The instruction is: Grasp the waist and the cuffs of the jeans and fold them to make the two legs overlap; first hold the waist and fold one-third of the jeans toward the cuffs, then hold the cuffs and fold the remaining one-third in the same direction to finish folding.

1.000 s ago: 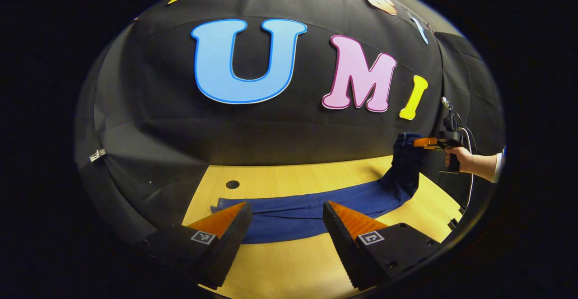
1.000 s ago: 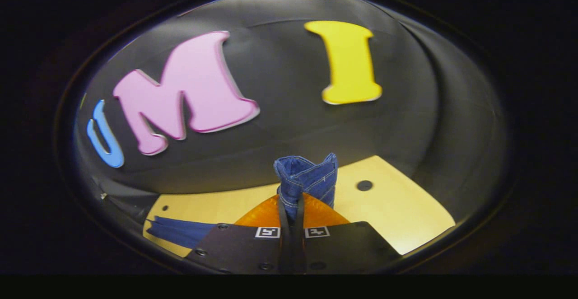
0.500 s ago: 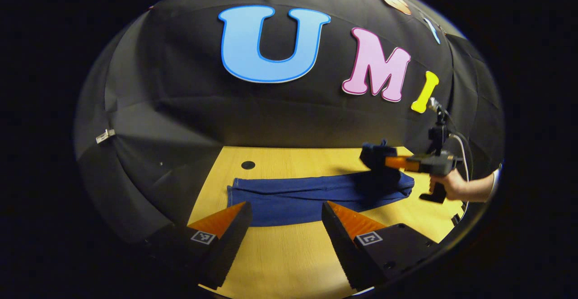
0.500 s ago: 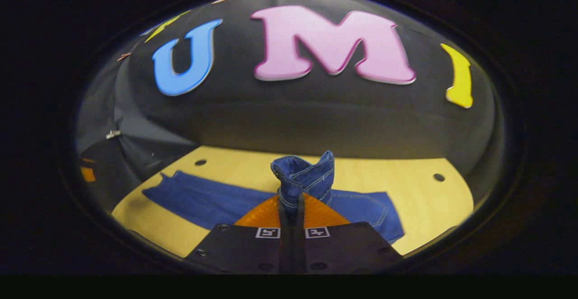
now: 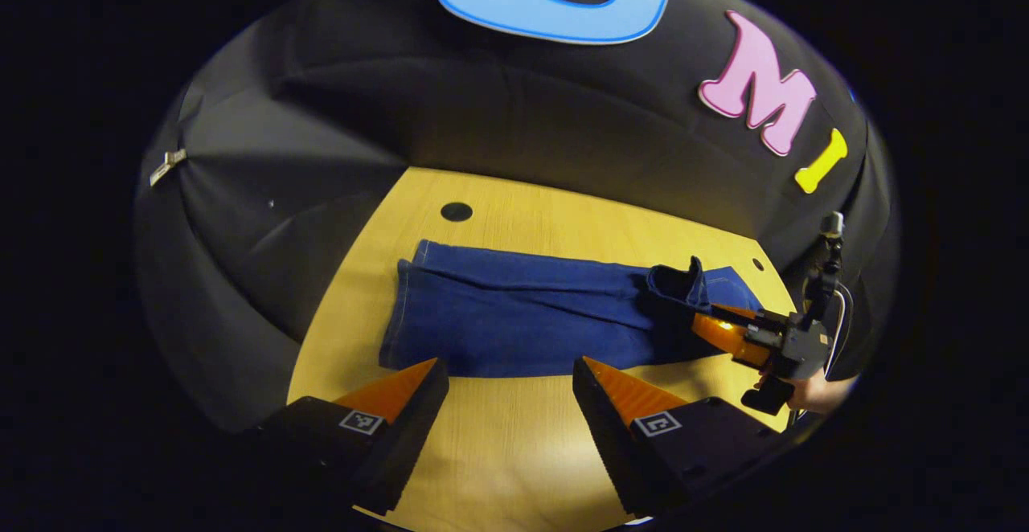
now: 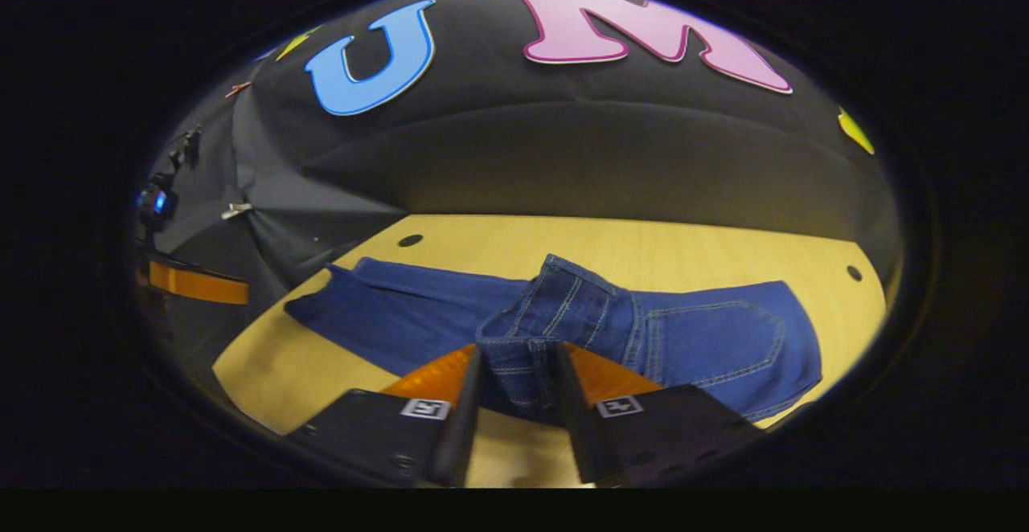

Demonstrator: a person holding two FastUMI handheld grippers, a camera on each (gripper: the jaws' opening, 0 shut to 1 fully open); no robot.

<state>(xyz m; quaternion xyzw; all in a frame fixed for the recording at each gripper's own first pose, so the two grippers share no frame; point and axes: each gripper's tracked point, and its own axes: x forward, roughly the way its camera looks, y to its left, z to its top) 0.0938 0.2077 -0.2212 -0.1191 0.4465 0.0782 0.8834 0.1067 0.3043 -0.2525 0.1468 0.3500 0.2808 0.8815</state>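
Note:
Blue jeans (image 5: pixel 522 319) lie lengthwise on the wooden table (image 5: pixel 514 452), legs overlapped, cuffs (image 5: pixel 406 307) at the left end. The waist (image 6: pixel 555 307) is folded over onto the trouser body (image 6: pixel 707 339) and sits bunched between the parted fingers of my right gripper (image 6: pixel 518 351), which rests low on the cloth. In the left gripper view that right gripper (image 5: pixel 707 323) is at the jeans' right end, held by a hand (image 5: pixel 816 391). My left gripper (image 5: pixel 508 365) hovers open over the table just in front of the jeans' near edge, holding nothing.
Black cloth walls close in the table at the back and left. A round hole (image 5: pixel 456 211) marks the table near the cuffs, another hole (image 6: pixel 852 272) lies past the waist end. Bare wood runs along the near side (image 6: pixel 265 371).
The right gripper carried the raised waist left and down onto the jeans, and its fingers have parted. The left gripper's view tipped down toward the table and moved nearer the jeans.

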